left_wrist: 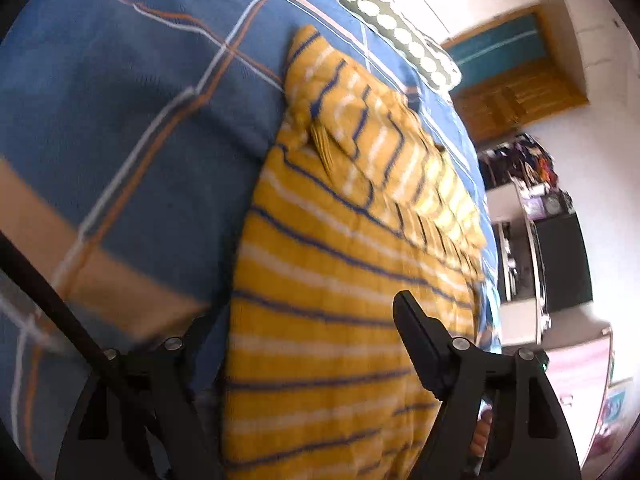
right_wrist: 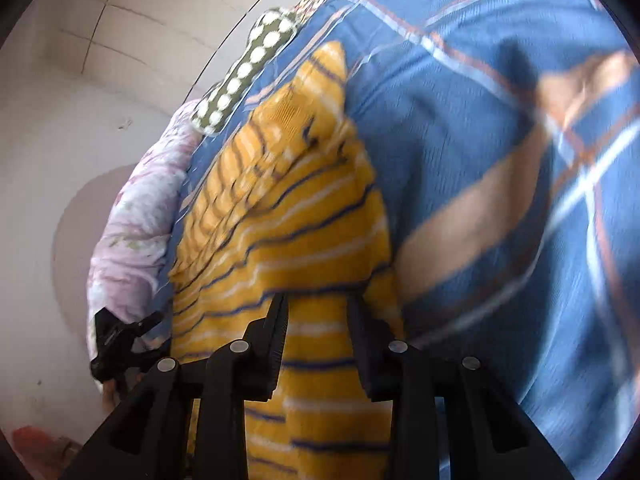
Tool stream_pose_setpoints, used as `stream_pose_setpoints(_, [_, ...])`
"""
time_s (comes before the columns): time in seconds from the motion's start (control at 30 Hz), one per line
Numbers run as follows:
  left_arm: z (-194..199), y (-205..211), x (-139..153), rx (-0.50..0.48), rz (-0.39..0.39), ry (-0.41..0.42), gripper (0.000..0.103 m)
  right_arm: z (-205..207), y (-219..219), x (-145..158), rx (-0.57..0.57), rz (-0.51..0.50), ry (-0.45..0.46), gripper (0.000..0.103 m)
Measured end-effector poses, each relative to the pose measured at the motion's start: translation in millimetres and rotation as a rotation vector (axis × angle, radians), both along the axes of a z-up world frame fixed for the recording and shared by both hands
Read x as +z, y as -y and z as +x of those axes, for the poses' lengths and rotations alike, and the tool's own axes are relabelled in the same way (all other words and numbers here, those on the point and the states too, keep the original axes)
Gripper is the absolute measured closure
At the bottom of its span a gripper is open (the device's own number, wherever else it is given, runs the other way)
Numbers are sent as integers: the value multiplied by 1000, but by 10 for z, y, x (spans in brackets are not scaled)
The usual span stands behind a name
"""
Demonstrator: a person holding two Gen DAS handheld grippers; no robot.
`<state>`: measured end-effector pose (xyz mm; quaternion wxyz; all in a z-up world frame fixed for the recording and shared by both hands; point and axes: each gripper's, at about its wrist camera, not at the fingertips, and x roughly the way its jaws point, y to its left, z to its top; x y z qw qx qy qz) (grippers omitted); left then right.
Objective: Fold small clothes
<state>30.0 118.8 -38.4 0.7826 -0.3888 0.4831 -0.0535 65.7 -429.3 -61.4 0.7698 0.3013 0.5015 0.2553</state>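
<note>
A yellow knitted top with thin blue and white stripes lies flat on the blue plaid bedsheet. One sleeve is folded across its upper body. My left gripper is open just over the lower part. Its right finger is above the fabric and its left finger is blurred at the garment's left edge. In the right wrist view my right gripper is open above the top, with fabric showing between the fingers but not pinched. The picture is blurred by motion.
An olive pillow with white dots lies at the head of the bed. A pink floral quilt hangs at the bed's edge. Beyond it are a wooden door and cluttered shelves. A dark rod crosses the lower left.
</note>
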Motion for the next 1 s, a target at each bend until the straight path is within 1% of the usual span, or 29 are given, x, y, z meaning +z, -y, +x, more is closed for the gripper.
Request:
stream_pose_setpoints(0.03, [-57, 15, 1, -7, -12, 1, 41, -59, -14, -1, 12, 10, 1, 70])
stream_pose_setpoints(0.07, [-129, 24, -11, -8, -33, -1, 46, -113, -28, 3, 23, 17, -1, 70])
stream_pose_setpoints(0.1, [-225, 32, -39, -1, -62, -6, 57, -169, -38, 1, 36, 28, -5, 70])
stream_pose_setpoints(0.17, [-398, 52, -90, 11, -97, -4, 66, -282, -31, 0, 54, 55, -12, 70])
stream_pose_setpoints(0.3, [-753, 167, -101, 13, -135, 44, 67, -535, 19, 1, 68, 92, -21, 70])
stream_pose_setpoints(0.37, [-931, 232, -121, 14, -174, 59, 67, -642, 64, -38, 74, 134, -39, 70])
stream_pose_setpoints(0.5, [-1234, 413, -222, 31, -236, 85, 67, -821, 115, -98, 74, 183, -57, 70])
stream_pose_setpoints(0.63, [-1472, 529, -311, 63, -294, 94, 66, -1001, 142, -160, 88, 220, -69, 70])
stream_pose_setpoints(0.67, [-1505, 565, -319, 64, -291, 93, 66, -1054, 153, -173, 99, 229, -72, 70])
stream_pose_setpoints(0.73, [-1575, 633, -324, 52, -251, 91, 62, -1153, 141, -217, 130, 238, -85, 70])
stream_pose_setpoints(0.83, [-1605, 810, -269, 15, -159, 88, 54, -1270, 47, -290, 169, 172, -96, 70])
stream_pose_setpoints(0.9, [-1654, 920, -237, -5, -96, 82, 52, -1336, -48, -324, 196, 133, -94, 70])
stream_pose_setpoints(0.93, [-1662, 972, -233, -12, -74, 77, 52, -1364, -56, -309, 198, 118, -86, 70])
stream_pose_setpoints(1.0, [-1687, 1031, -221, -20, -55, 67, 52, -1395, -6, -147, 181, 87, -15, 70])
